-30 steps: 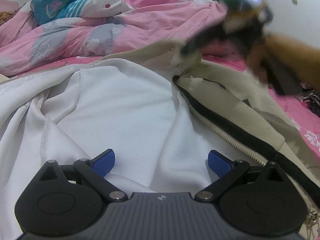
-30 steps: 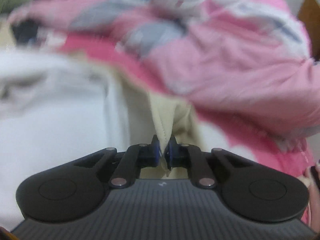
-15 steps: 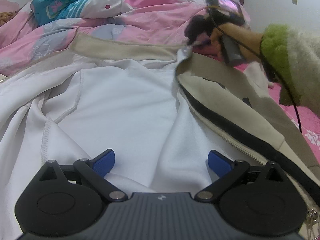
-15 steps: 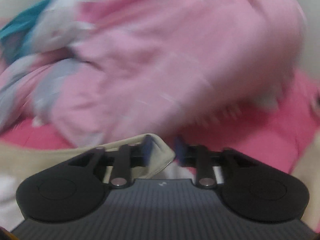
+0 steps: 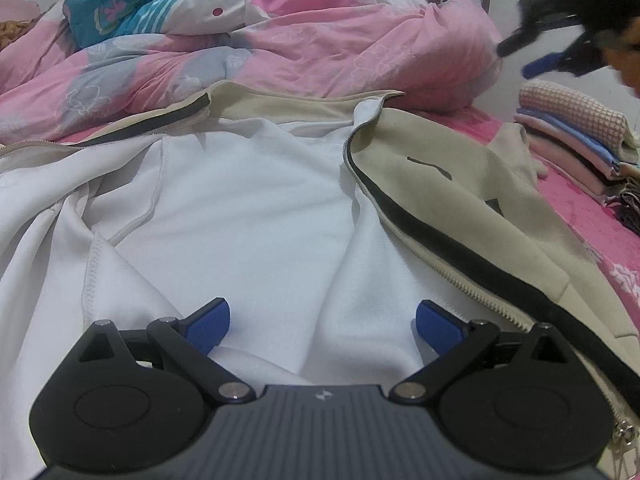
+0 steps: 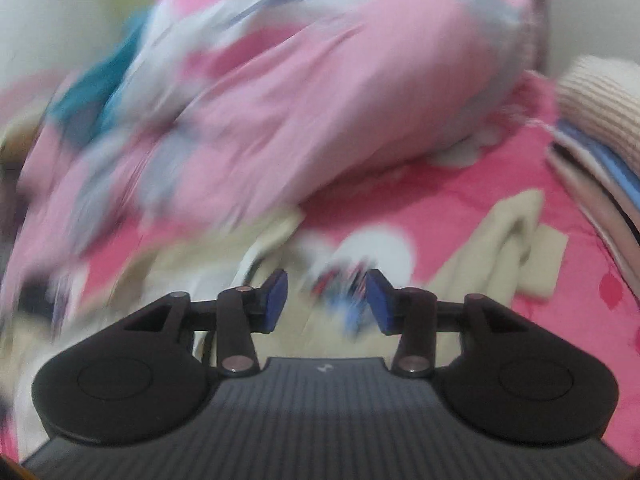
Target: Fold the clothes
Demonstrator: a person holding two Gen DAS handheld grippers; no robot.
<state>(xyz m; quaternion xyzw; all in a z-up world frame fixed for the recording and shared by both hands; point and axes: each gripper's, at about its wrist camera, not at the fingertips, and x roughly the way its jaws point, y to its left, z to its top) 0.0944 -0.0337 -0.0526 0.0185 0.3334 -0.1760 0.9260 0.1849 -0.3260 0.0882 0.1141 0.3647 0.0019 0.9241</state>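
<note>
The beige zip-up jacket (image 5: 280, 200) lies opened out on the bed (image 5: 576, 216), white lining upward, its collar against the pink quilt (image 5: 320, 48). The left claw (image 5: 322, 322) hovers low over the lining, jaws spread wide and holding nothing. The right claw (image 6: 323, 300), raised above the jacket's far side near a stack of folded clothes (image 5: 576, 132), has just been opening, nothing between its jaws.

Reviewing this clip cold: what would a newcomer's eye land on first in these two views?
First, the beige zip jacket spread open across the bed, its white lining filling the middle of the left wrist view. Behind it rises a heaped pink quilt, with a stack of folded clothes at the right. The right gripper hangs empty at upper right, its fingers having just been opening.
</note>
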